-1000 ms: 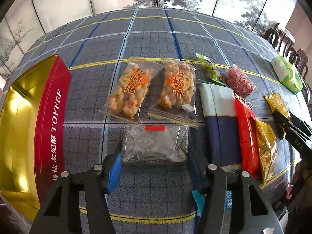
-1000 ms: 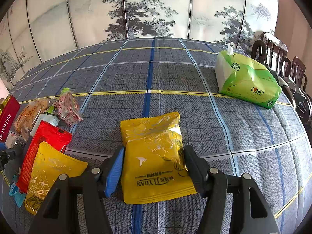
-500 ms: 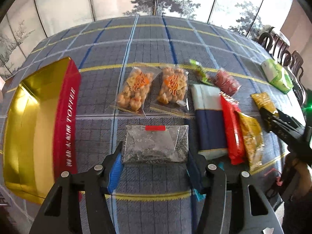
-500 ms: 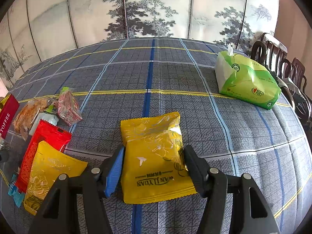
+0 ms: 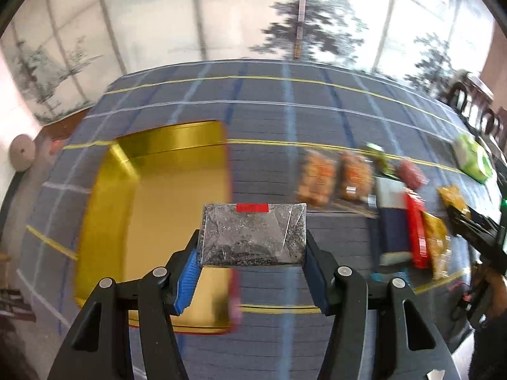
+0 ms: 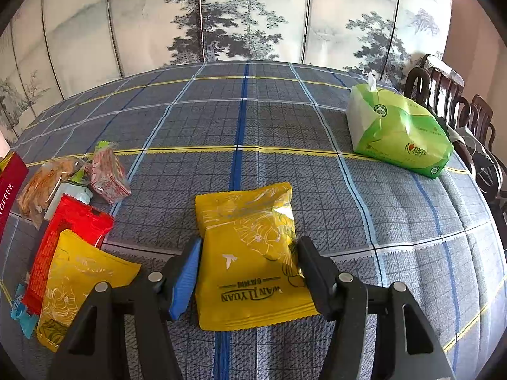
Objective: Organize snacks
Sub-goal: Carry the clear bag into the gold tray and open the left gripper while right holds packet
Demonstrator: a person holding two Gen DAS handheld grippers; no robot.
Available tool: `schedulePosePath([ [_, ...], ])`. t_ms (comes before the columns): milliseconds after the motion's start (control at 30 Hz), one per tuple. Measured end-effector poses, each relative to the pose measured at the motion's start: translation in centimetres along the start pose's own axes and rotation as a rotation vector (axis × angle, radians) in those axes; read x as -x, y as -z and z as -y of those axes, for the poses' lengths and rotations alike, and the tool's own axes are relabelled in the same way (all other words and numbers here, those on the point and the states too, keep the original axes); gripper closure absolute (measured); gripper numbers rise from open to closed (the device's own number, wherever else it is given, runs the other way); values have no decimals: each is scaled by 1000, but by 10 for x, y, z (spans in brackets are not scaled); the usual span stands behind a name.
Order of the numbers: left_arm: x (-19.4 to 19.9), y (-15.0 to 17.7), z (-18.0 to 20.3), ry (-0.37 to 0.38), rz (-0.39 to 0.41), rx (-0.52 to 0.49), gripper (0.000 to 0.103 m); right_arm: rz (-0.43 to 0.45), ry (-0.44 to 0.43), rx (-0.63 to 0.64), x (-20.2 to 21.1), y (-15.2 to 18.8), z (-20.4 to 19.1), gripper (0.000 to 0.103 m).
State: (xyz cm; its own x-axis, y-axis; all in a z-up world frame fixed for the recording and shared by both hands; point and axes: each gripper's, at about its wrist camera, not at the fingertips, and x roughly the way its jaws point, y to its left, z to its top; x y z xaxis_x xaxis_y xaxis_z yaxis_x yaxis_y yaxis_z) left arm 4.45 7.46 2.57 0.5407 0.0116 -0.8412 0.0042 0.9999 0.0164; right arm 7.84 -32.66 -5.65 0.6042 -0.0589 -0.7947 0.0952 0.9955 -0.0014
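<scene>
My left gripper (image 5: pixel 252 253) is shut on a clear packet of dark seeds with a red label (image 5: pixel 253 234) and holds it in the air over the right edge of the open gold tin box (image 5: pixel 152 196). My right gripper (image 6: pixel 247 266) stands around a yellow snack pouch (image 6: pixel 250 253) that lies on the checked tablecloth, with both pads at its sides. The right gripper also shows in the left wrist view (image 5: pixel 475 231) at the far right.
A row of snacks lies right of the box: two peanut bags (image 5: pixel 336 177), a blue-white pack (image 5: pixel 391 221), a red pack (image 6: pixel 68 237), another yellow pouch (image 6: pixel 76 281), a pink candy pack (image 6: pixel 107 175). A green tissue pack (image 6: pixel 399 133) and chairs (image 6: pixel 459 110) are at the right.
My left gripper has risen and swung left with the seed packet, from the table in front of the peanut bags to over the gold box. The right gripper has not moved.
</scene>
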Motion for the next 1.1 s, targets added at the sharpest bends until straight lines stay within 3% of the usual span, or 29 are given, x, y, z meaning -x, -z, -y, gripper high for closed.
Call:
schedulePosePath([
  [200,-16,3,-55,-103,-31,83,49,-1,0,1,0,0,0,41],
  [467,-40,15,-103,-148,-101,150,49,-1,0,1,0,0,0,42],
  [1100,-58,31,-117,-179,-155,110,48,-2,0,1,0,0,-1,41],
])
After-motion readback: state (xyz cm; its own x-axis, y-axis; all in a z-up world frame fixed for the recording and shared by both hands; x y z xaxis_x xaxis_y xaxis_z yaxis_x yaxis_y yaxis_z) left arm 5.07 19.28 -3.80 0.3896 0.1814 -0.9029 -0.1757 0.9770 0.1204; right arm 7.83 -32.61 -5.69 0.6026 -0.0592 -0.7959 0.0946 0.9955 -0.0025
